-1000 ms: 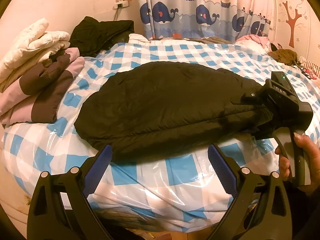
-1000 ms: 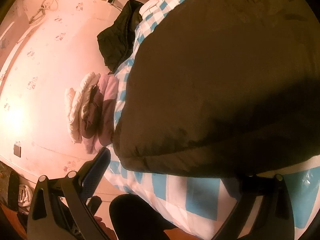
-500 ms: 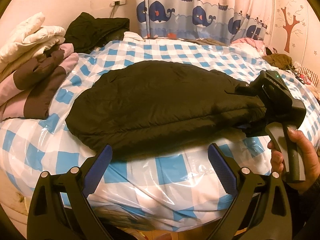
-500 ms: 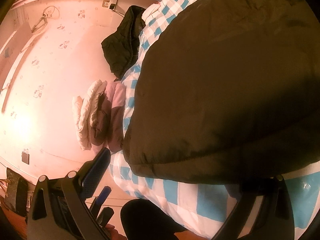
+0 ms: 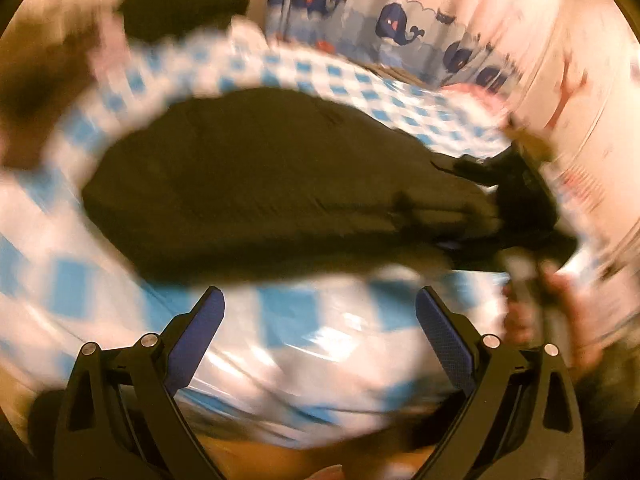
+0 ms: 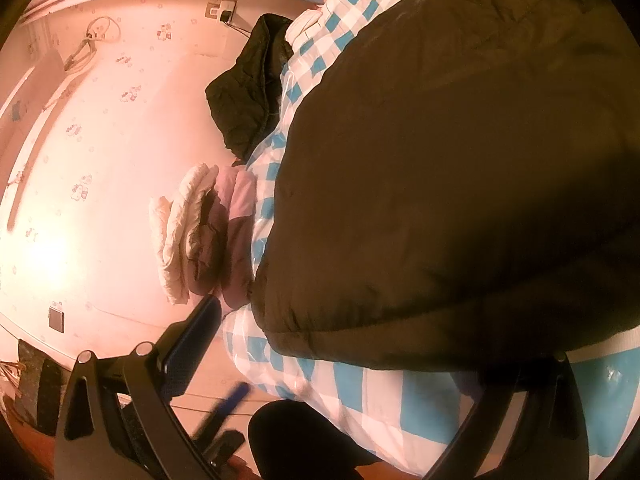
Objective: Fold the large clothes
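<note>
currently the dark padded jacket (image 5: 280, 184) is lying across the blue-and-white checked bed cover (image 5: 288, 316), apparently already folded over on itself, its rounded edge hanging near the bed's front edge. the left gripper (image 5: 318, 320) is hovering short of the jacket with jaws spread wide and nothing between them; this view is heavily blurred. the right gripper (image 6: 380, 344) is sitting at the jacket's near edge: its left finger is standing clear of the fabric, while its right finger is hidden under the hem, so whether it is pinching cloth cannot be told.

handling judgement: the jacket is looking soft, puffy and light, with a smooth shell likely to be slipping and springing back. the stitched hem (image 6: 400, 344) or a seam corner is offering the firmest hold; pinching mid-panel is likely to be gathering only the outer layer.

markings: no brand, label or readable writing is showing on the jacket. the curtain (image 5: 400, 20) is bearing whale pictures only. folded garments (image 6: 208, 232) are lying stacked just beside the jacket.
</note>
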The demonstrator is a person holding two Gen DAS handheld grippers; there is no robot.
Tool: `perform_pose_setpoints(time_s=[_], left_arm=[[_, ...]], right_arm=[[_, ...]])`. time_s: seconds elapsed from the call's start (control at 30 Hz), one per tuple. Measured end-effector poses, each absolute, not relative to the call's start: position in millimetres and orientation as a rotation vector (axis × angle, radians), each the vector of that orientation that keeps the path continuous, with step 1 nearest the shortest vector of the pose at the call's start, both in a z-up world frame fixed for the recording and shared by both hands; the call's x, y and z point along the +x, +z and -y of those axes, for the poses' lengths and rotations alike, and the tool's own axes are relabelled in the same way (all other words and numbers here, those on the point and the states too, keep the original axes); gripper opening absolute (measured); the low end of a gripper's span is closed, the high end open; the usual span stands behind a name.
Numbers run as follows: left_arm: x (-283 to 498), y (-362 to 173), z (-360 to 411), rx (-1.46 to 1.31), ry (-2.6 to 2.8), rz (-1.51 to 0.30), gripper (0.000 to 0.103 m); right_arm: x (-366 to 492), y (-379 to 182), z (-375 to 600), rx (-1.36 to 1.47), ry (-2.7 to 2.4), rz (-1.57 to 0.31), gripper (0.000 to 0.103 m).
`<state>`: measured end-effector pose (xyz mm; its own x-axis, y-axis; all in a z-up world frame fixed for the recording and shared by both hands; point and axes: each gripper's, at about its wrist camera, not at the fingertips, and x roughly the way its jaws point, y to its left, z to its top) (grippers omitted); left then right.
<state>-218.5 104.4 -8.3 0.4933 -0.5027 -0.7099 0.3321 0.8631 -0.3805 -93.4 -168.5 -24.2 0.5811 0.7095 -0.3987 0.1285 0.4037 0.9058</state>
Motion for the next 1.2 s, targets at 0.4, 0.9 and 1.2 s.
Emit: perform_pose_setpoints(time_s=[0.4,0.9,1.2], left_arm=[[-172.0,-121.2,-176.3,-1.123,-0.584,-1.109,0.092],[-138.5,-130.2,-166.6,-1.343,-0.552,-1.053,0.093],[-120.5,-120.3,-174.7,-1.380,-0.430,-0.917,0.093]], right_arm=[[-93.4,-26.1,171.1,1.162,0.457,-0.893,0.096],[-91.3,-22.8,171.7,1.208,0.467,-0.865,0.096],[-87.1,-9.8,176.1,1.223,0.491,-0.834,0.096]])
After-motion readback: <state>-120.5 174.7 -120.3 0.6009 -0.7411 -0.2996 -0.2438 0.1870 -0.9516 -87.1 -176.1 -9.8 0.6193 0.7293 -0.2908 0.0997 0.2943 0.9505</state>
